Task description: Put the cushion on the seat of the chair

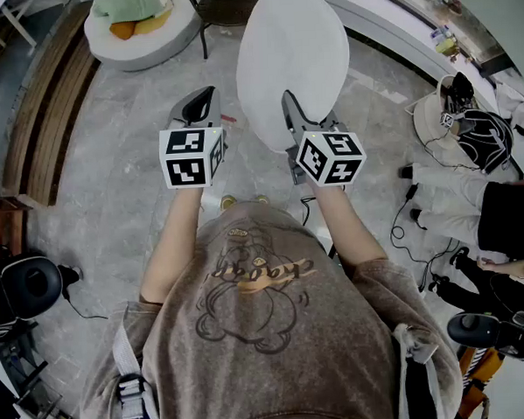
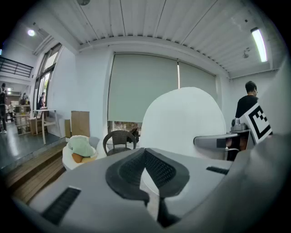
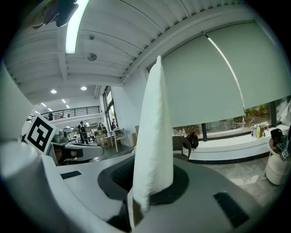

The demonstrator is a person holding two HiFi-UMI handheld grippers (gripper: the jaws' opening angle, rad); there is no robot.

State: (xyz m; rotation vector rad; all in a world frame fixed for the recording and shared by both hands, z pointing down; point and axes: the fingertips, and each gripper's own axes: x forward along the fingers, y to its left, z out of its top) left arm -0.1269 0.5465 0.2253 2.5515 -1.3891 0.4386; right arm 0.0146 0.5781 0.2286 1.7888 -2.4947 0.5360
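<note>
Cushion (image 1: pixel 291 62) on edge, long axis upright

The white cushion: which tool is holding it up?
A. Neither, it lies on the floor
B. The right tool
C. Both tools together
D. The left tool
B: the right gripper view shows the cushion pinched by its edge between the jaws of the right tool, while the left tool has nothing between its jaws.
</note>
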